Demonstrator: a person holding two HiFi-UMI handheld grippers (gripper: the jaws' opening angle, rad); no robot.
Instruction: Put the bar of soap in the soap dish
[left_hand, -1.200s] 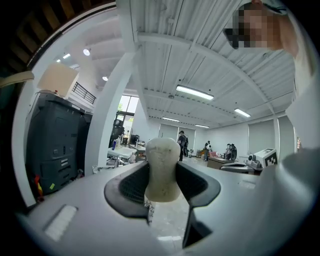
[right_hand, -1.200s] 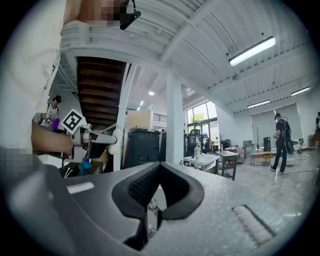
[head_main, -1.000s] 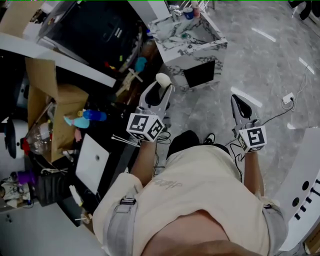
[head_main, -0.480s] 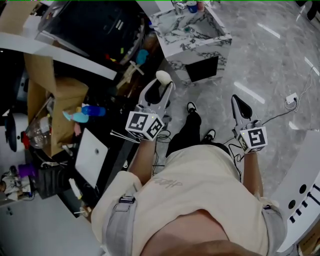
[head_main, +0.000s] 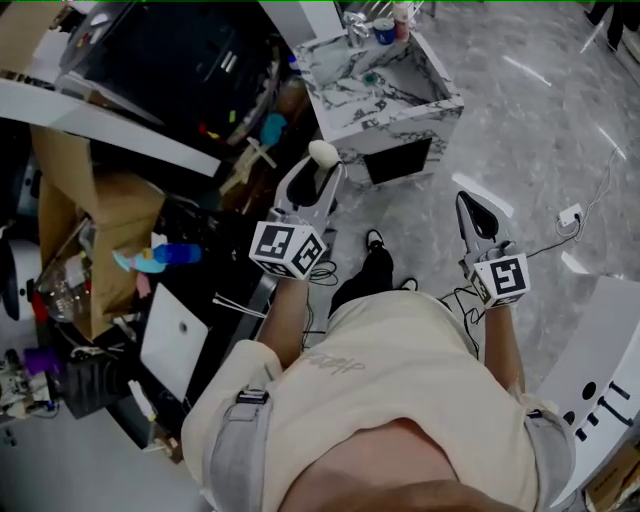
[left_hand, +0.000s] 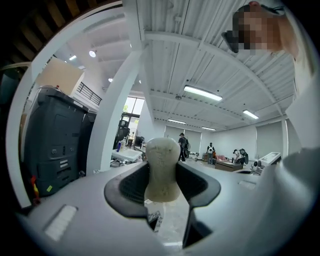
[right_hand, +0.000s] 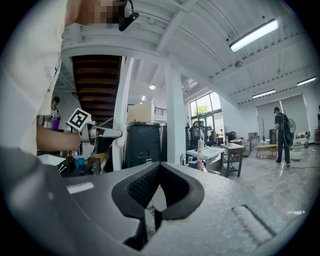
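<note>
A cream bar of soap (head_main: 322, 153) stands upright between the jaws of my left gripper (head_main: 320, 170), which is shut on it and held out in front of the person's body. In the left gripper view the soap (left_hand: 161, 167) fills the gap between the dark pads, with the left gripper (left_hand: 162, 182) raised towards the ceiling. My right gripper (head_main: 467, 203) is shut with nothing in it; its pads meet at the tip in the right gripper view (right_hand: 159, 169). That view also shows the left gripper (right_hand: 95, 133) off to the left. I cannot make out a soap dish.
A marble-patterned sink stand (head_main: 400, 105) stands ahead on the grey floor, with bottles at its far rim. To the left are a dark bin (head_main: 170, 55), cardboard boxes (head_main: 95, 235) and clutter. A cable and socket (head_main: 568, 215) lie on the floor at right.
The person has stepped forward, so the sink stand and clutter shifted slightly in the head view. Both grippers keep their pose; the soap stays held in the left one.
</note>
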